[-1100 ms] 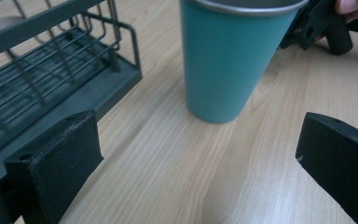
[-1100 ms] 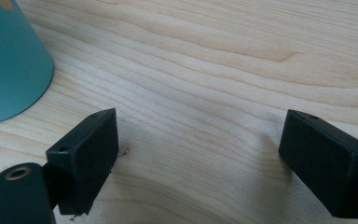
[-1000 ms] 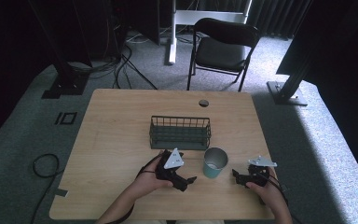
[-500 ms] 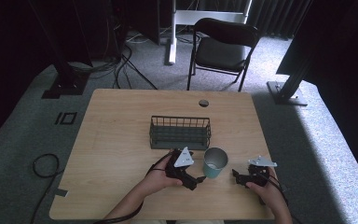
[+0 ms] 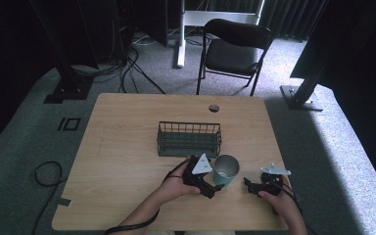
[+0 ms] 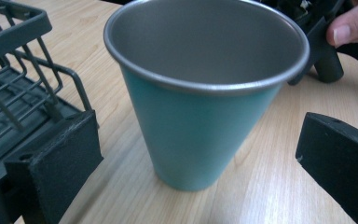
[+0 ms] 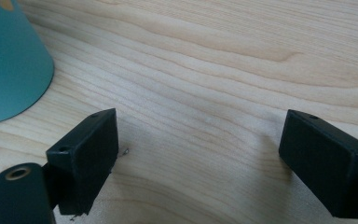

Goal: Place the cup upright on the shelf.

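Standing upright on the table (image 5: 127,147), the cup (image 5: 224,170) sits just at 5 o'clock of the basket (image 5: 189,139), near the front edge. Left gripper (image 5: 214,188) is close against the cup's 8 o'clock side; jaws spread wide, one on either side of the teal wall, not touching it in the left gripper view. Right gripper (image 5: 248,184) rests at the cup's 4 o'clock, apart from it, jaws spread over bare wood. Basket lies at 10 o'clock of the cup (image 6: 200,98) there.
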A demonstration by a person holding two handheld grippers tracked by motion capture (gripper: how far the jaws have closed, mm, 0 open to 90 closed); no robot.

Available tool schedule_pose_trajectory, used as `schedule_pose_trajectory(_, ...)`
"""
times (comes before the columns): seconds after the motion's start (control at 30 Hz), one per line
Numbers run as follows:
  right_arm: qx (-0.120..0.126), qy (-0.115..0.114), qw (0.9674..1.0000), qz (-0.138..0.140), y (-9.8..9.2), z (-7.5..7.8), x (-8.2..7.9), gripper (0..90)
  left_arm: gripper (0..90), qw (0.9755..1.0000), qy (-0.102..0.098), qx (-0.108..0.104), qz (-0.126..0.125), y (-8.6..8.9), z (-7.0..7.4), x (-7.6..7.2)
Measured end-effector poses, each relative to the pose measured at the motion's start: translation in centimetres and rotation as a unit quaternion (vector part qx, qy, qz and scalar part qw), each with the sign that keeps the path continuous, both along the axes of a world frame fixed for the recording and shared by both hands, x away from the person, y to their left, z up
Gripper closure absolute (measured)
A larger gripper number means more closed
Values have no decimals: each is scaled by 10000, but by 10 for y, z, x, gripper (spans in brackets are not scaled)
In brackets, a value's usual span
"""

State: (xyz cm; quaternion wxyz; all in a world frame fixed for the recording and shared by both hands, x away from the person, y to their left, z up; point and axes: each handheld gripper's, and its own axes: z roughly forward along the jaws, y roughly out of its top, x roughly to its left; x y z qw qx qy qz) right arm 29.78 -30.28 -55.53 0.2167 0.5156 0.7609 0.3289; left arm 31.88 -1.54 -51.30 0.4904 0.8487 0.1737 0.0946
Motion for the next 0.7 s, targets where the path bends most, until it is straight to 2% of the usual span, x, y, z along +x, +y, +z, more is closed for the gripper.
schedule_pose_trajectory(0.13,1,-1,10000,1,0,0,0,114,3,9999,24,-126,24,-5,1,3)
schedule_pose_trajectory(0.43,0,-2,10000,1,0,0,0,114,3,9998,-40,-169,-14,-14,1,8)
schedule_pose_trajectory(0.47,1,1,10000,-1,0,0,0,114,3,9998,-121,-170,3,-20,0,7)
schedule_pose_trajectory(0.53,3,-1,10000,-2,0,0,0,114,3,9996,-88,-255,7,-22,0,8)
schedule_pose_trajectory(0.67,6,-2,10000,-4,0,0,0,115,3,9993,-143,-359,24,-25,0,9)
schedule_pose_trajectory(0.7,5,0,10000,-5,0,0,0,115,4,9991,-210,-366,34,-27,0,9)
